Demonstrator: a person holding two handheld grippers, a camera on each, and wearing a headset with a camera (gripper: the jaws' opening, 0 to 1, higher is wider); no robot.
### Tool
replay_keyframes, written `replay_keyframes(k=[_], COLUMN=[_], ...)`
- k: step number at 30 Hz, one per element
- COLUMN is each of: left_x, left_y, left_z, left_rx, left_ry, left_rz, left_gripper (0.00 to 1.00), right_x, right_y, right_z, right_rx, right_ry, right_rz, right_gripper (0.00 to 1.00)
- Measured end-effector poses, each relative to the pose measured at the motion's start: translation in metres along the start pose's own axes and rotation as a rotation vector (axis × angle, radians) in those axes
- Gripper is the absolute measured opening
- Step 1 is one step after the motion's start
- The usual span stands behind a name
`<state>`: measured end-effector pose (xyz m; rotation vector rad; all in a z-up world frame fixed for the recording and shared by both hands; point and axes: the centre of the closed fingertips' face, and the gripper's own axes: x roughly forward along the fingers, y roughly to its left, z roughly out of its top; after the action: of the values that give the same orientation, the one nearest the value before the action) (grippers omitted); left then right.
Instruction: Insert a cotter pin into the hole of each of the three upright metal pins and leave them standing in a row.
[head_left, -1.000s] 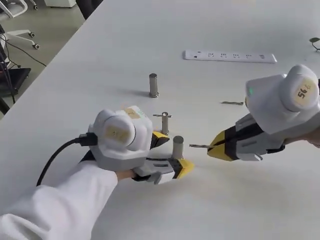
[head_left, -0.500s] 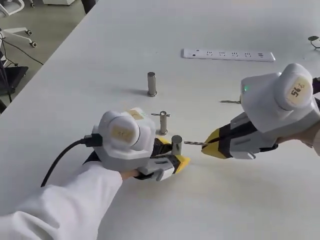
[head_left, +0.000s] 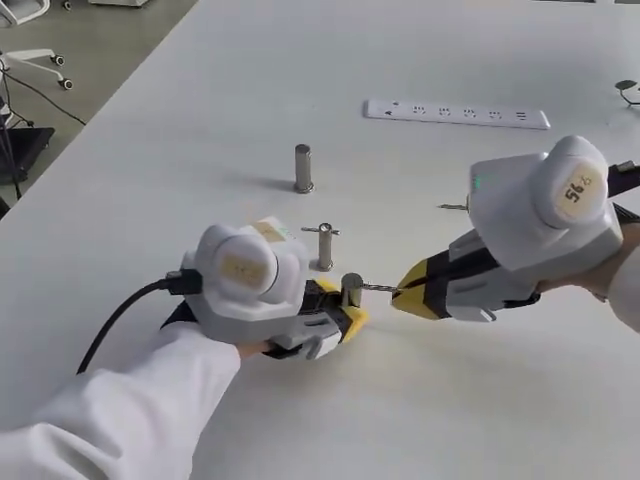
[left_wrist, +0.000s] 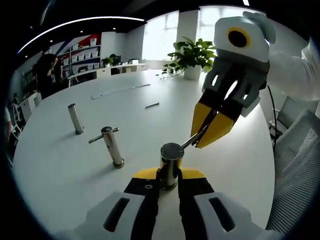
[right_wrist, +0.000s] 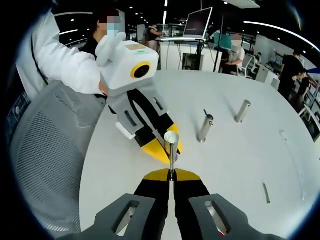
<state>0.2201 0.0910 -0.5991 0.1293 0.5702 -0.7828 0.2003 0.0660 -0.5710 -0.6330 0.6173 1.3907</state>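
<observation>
The left tongs (head_left: 343, 301) pinched the nearest upright metal pin (head_left: 351, 289) on the worktop (head_left: 300, 80), toward its left edge; the right tongs (head_left: 407, 288) pinched a cotter pin (head_left: 380, 287), its tip at that pin's head.

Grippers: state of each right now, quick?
Left gripper: closed, holding the nearest upright metal pin.
Right gripper: closed, holding a cotter pin, its tip at that metal pin.
</observation>
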Motion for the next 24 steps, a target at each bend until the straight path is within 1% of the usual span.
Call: replay_keyframes(k=[4, 6, 10, 14, 20, 24], left_x=[0.000, 0.000, 0.001, 0.002, 0.003, 0.003], left_y=[0.000, 0.000, 0.001, 0.001, 0.002, 0.001], left_z=[0.000, -0.001, -0.002, -0.004, -0.006, -0.007], left_rx=[-0.010, -0.030, -0.033, -0.042, -0.044, -0.036], left_ry=[-0.001, 0.004, 0.013, 0.015, 0.030, 0.034], left_rz=[0.003, 0.007, 0.017, 0.022, 0.028, 0.026], left_gripper=[0.12, 0.12, 0.12, 0.12, 0.12, 0.12], right_x=[0.003, 0.004, 0.006, 0.009, 0.013, 0.013], right_y=[-0.001, -0.001, -0.001, 0.001, 0.001, 0.003], right_z=[0.001, 0.001, 0.003, 0.009, 0.018, 0.019], right_rx=[-0.007, 0.030, 0.030, 0.031, 0.034, 0.047], right_ry=[0.006, 0.017, 0.029, 0.022, 0.014, 0.016], right_rz=[-0.007, -0.017, -0.035, -0.046, -0.063, -0.063], right_gripper=[0.00, 0.00, 0.00, 0.00, 0.00, 0.00])
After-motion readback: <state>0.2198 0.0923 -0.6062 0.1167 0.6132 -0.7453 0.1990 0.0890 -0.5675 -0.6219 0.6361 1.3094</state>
